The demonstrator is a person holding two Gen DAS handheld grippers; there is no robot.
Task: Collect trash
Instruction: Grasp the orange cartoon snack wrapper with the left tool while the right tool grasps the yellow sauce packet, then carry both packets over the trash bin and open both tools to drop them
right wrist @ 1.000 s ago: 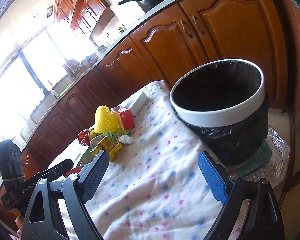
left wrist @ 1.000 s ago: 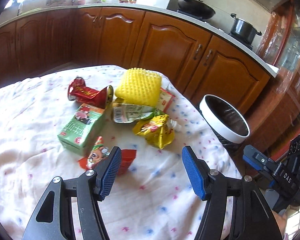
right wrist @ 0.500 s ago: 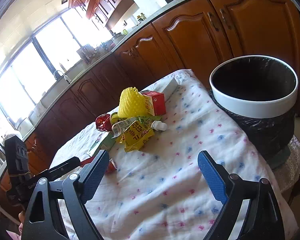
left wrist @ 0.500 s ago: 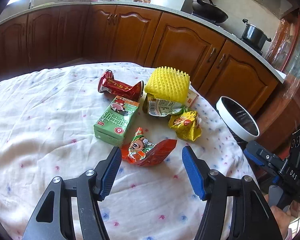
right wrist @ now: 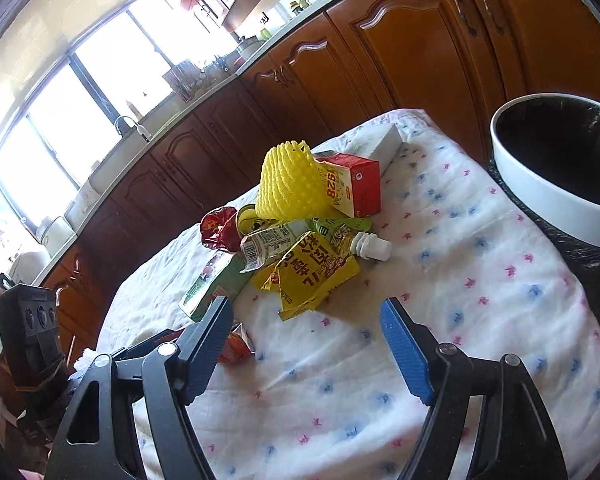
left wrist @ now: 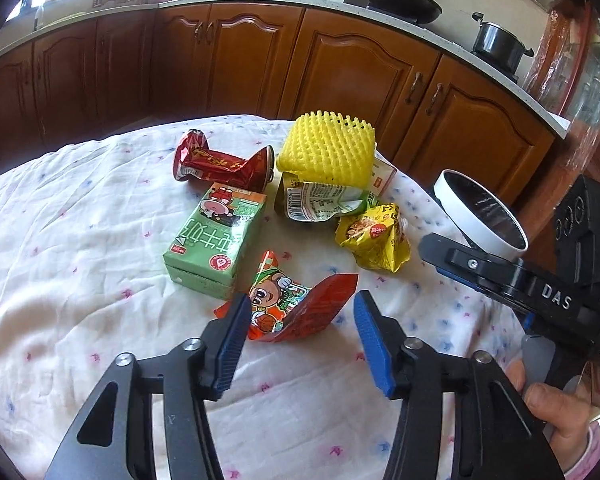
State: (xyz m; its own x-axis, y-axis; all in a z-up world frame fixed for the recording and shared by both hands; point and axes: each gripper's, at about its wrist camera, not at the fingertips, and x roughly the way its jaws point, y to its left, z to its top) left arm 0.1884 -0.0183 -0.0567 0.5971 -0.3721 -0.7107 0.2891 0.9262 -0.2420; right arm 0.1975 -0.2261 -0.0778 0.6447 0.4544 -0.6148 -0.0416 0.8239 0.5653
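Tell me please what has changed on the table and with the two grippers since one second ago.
The left gripper has come toward the orange cartoon wrapper, which now lies between its closing jaws, not yet pinched. The right gripper has swung away from the trash bin toward the yellow snack bag; its jaws are closing on nothing. Nothing was taken or dropped. The trash pile and the bin have stayed in place.

You've got two cartons: green carton (left wrist: 216, 236), red carton (right wrist: 356, 186). Four wrappers: orange (left wrist: 296, 308), yellow (left wrist: 374, 238), dark red (left wrist: 220, 162), green pouch (left wrist: 320, 200). One foam net (left wrist: 326, 148). One bin (left wrist: 480, 210).
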